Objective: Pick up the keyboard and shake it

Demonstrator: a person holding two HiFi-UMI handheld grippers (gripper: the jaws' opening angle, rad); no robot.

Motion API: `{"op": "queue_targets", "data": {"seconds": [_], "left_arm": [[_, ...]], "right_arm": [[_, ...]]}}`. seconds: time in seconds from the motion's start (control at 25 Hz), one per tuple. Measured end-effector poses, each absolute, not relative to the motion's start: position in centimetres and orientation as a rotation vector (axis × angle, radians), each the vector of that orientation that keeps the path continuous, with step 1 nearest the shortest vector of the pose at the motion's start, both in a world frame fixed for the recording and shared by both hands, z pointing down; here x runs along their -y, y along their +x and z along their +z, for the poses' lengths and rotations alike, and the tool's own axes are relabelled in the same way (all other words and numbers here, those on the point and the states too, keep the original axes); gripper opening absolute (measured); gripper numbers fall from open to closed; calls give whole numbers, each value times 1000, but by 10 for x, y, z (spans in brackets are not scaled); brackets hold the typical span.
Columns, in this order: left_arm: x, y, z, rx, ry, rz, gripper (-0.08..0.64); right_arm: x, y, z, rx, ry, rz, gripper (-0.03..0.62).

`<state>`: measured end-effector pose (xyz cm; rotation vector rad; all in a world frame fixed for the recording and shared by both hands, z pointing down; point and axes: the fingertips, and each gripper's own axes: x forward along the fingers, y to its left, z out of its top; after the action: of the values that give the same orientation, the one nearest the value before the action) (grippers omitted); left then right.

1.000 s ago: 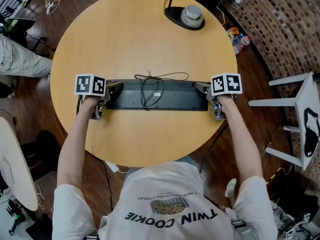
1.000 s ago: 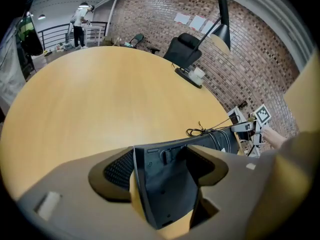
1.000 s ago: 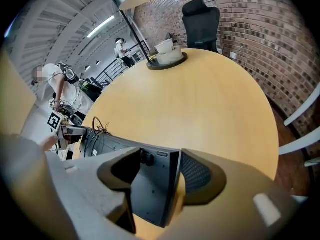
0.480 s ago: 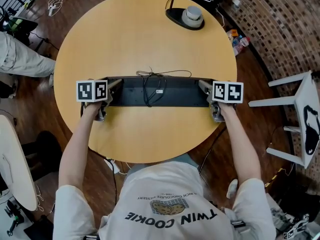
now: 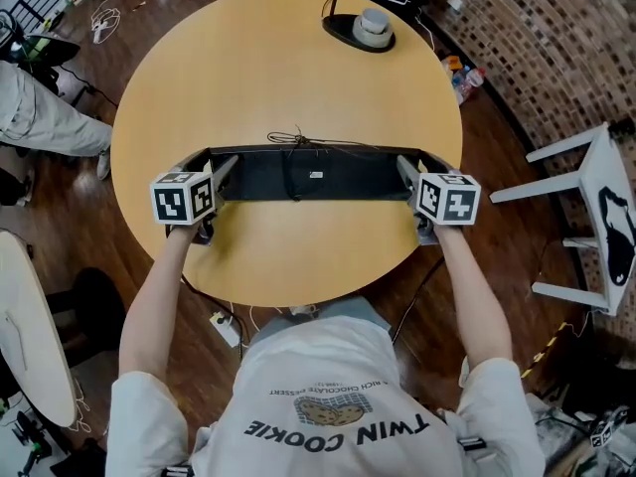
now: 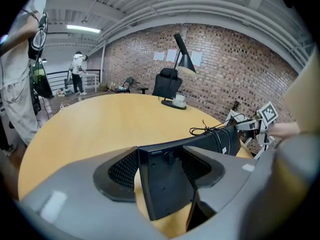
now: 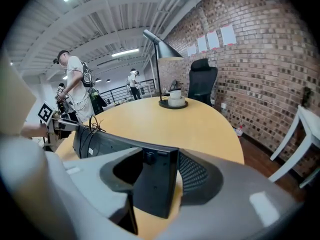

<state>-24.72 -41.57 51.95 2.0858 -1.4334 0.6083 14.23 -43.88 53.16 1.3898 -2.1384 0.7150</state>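
Over on the left, the left gripper (image 5: 219, 175) has the left end of the long black plastic keyboard (image 5: 318, 172) between its jaws. In the left gripper view the left gripper (image 6: 165, 170) is closing, both pads clamped on that end of the keyboard (image 6: 167, 186). The keyboard stretches straight across in front of the person, tipped up on its long edge with its flat underside facing the head camera, and it looks raised clear of the round tan wooden table (image 5: 278, 58). A bundled black cable (image 5: 294, 163) is wrapped around its middle, loose ends sticking up along the top edge. On to the right end: the right gripper (image 5: 407, 173) has hold there. In the right gripper view the right gripper (image 7: 152, 176) is closing too, the keyboard's (image 7: 150, 184) end squeezed between the pads. At the table's far edge sits a black desk lamp base (image 5: 356, 30) with a pale round object on it. Off to the right, on the wooden floor, stands a white stool (image 5: 596, 202).
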Motion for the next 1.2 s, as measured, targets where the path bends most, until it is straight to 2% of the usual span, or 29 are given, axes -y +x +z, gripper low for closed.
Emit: {"op": "queue_targets", "data": {"seconds": [0.2,0.24,0.8,1.2], "left_arm": [[391,-246,503,1500,2203,601,277],[386,-245,501,1516,2225,593,272],[313,-242,483,1782,2458,622,236],[298,-241,483,1844,2472,658,235]], "right_arm": [[412,145,515,2150,1464,569,195],[408,147,513,2150,1485,543,153],[343,155,497,2099,1478,347,153],[320,143,491,1714,1237,-385,155]]}}
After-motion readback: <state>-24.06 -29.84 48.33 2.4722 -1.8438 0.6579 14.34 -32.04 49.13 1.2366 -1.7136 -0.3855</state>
